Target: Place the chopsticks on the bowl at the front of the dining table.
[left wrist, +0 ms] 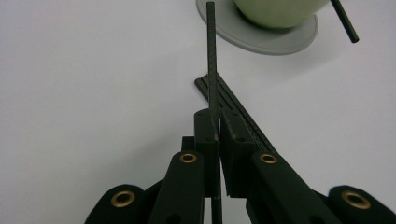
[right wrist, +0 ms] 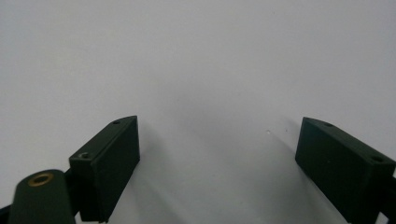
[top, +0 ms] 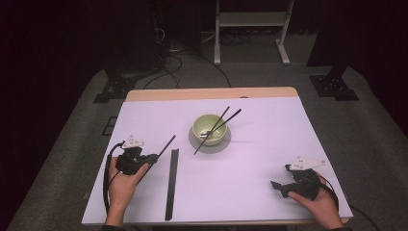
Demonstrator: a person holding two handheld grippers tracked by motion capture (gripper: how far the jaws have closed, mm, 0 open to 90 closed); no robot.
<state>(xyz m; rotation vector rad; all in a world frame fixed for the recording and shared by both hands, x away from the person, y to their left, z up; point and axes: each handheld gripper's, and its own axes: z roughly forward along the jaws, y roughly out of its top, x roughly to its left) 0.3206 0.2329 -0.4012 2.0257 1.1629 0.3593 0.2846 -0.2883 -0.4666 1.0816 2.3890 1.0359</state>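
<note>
My left gripper (top: 150, 159) at the table's left is shut on a thin black chopstick (top: 165, 147), which points up and away toward the bowl. From the left gripper view the chopstick (left wrist: 211, 56) runs straight out between the closed pads (left wrist: 206, 133). A pale green bowl (top: 210, 128) stands on a grey saucer (top: 211, 146) at mid-table, with two black chopsticks (top: 226, 120) leaning in it. A long flat black strip (top: 172, 183) lies on the table beside the left gripper. My right gripper (top: 275, 185) rests at the right front, jaws wide open (right wrist: 219, 158) over bare table.
The white table top (top: 269, 144) has a wooden far edge (top: 211, 93). Beyond it are dark floor, cables and a white stand (top: 250, 29). Bare surface lies between the bowl and the right gripper.
</note>
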